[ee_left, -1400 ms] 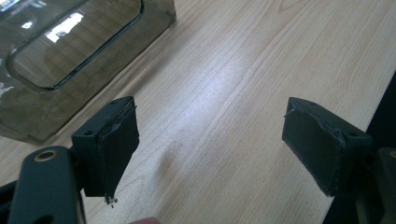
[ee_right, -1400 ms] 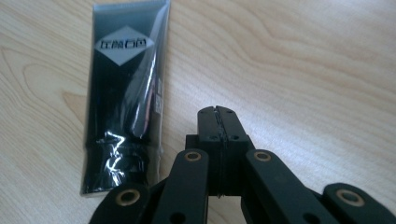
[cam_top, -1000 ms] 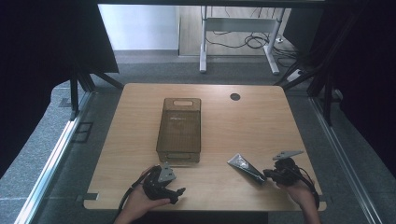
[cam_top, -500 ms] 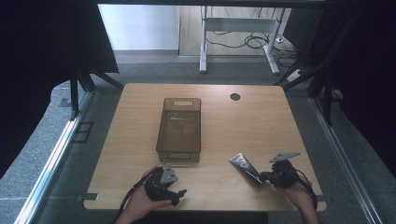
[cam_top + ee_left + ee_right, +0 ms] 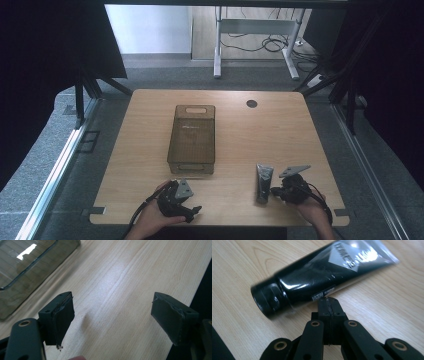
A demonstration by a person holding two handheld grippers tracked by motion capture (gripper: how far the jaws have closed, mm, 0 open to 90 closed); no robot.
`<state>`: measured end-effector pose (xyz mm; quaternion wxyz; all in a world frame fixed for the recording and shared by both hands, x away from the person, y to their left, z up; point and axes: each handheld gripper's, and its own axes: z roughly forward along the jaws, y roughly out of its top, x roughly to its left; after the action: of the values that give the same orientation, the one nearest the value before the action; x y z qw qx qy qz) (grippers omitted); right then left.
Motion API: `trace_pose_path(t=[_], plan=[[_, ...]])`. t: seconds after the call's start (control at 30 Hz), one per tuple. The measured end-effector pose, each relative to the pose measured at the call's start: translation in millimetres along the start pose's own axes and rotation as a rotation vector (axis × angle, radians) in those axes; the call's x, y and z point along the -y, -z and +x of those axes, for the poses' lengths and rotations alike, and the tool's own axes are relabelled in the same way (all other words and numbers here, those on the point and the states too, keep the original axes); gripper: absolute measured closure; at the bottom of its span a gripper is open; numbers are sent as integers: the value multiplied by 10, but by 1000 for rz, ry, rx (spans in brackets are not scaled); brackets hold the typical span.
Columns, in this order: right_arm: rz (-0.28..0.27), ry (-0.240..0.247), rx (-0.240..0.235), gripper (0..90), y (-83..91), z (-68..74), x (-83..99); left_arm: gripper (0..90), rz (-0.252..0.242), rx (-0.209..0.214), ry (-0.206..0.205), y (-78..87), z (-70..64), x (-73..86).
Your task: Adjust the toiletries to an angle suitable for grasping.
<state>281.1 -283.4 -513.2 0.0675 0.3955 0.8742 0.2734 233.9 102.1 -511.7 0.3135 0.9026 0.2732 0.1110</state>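
Right now you are holding your right gripper point(image 5: 278, 190) near the front right corner of the wooden table point(image 5: 280, 130), and its jaws are pressed fully together with nothing between them. In the right gripper view the closed tips point(image 5: 329, 305) are sitting just beside the black tube point(image 5: 322, 277), at the middle of its body, but whether they are touching it you cannot tell from these pictures. The tube is lying flat on the wood. In the high view the black tube point(image 5: 264, 182) is lying lengthwise just to the left of your right gripper, with its flat crimped end pointing away from you and its round cap pointing toward the front edge. Its label is showing a pale diamond with letters, too blurred to read.

Your left gripper point(image 5: 186, 205) is resting near the front edge of the table, left of the middle, and your hand point(image 5: 150, 220) is wrapping it from below. Its jaws are standing wide apart, and in the left gripper view you are seeing bare wood between the two black pads point(image 5: 63, 315). The smoky transparent bin point(image 5: 194, 137) is standing just beyond the left gripper, near the middle of the table, and the tube is lying outside it, to its right.
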Motion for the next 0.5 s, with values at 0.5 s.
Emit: trace_pose_path(t=[0.5], plan=[[0,64,-39,898,-103,198,-106,188,20,8,-19,-64,-33,2]])
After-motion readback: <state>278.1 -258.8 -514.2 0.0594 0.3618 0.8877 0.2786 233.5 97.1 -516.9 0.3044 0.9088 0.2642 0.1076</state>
